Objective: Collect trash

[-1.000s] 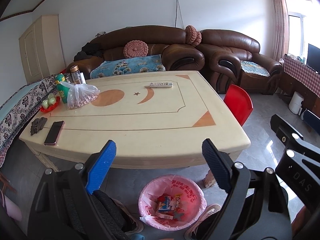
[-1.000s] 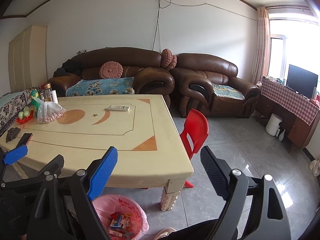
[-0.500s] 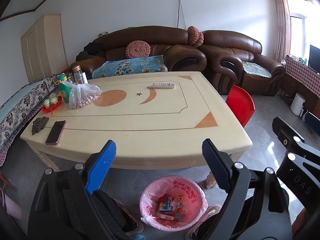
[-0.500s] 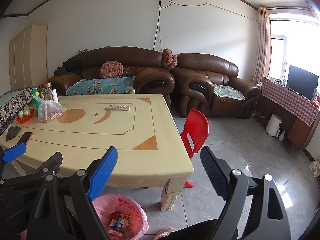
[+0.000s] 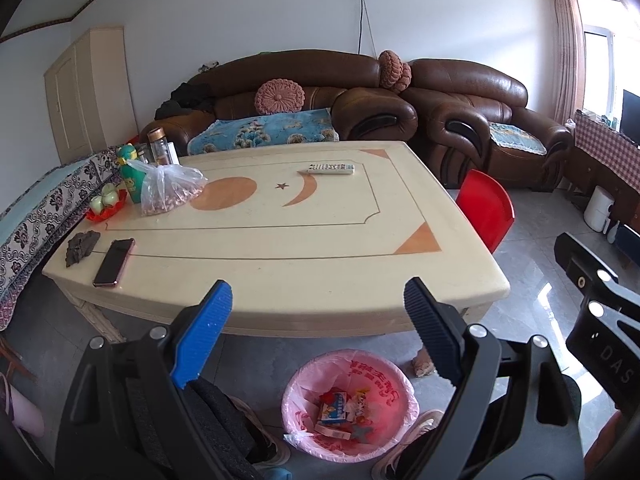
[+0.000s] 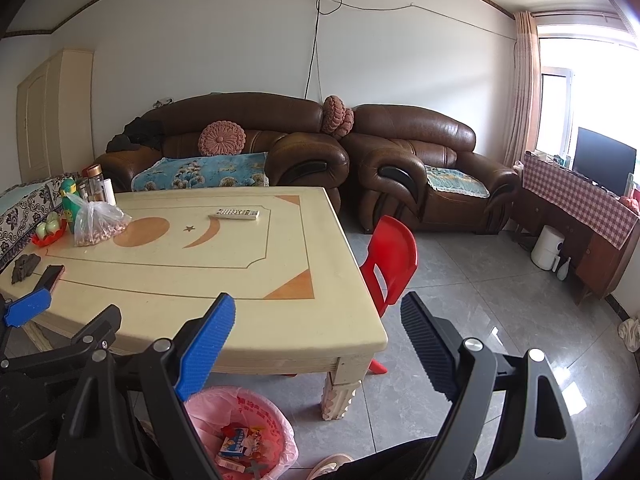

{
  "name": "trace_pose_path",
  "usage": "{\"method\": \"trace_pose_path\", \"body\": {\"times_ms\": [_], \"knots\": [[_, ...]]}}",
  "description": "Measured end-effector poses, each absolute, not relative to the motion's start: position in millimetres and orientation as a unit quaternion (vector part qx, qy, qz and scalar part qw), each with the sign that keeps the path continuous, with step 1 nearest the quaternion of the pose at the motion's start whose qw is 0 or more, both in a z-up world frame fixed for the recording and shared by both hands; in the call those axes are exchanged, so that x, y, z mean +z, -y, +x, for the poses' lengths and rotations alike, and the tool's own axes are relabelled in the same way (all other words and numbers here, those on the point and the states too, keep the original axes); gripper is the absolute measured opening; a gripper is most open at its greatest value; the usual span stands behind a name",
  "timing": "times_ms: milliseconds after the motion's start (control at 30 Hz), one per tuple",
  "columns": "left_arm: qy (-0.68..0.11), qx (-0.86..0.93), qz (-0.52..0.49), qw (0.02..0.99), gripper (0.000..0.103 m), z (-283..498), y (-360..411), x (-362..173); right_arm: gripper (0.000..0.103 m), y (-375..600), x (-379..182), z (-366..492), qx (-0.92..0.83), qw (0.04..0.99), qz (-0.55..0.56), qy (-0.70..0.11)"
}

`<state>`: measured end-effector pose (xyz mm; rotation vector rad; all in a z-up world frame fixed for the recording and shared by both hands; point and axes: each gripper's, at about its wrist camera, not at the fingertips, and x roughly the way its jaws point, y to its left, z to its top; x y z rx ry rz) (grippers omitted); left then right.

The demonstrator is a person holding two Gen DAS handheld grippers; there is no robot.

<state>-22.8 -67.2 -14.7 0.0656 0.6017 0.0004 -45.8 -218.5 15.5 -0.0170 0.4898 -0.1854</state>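
Table (image 5: 280,264) — cream, orange-inlaid — amid brown sofas (image 5: 304,92), grey tiles (image 6: 460,280).

Bright daylight from blown-out window (image 6: 576,92), floor (image 6: 500,304) glare, sharp focus, fisheye-curved edges

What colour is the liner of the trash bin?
Pink, with red print; the bin liner shows best in the left wrist view.

Left gripper (image 5: 316,320) jaws wide and empty, right gripper (image 6: 316,332) likewise, both angled downward
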Motion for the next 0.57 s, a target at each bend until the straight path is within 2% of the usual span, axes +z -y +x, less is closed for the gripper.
{"method": "trace_pose_path", "body": {"times_ms": [567], "knots": [[-0.306,0.002,0.033,0.951,0.086,-21.0,66.8,-13.0,0.083,216.9,14.1,-45.7,-0.091,0.966,-0.011,-0.243]]}}
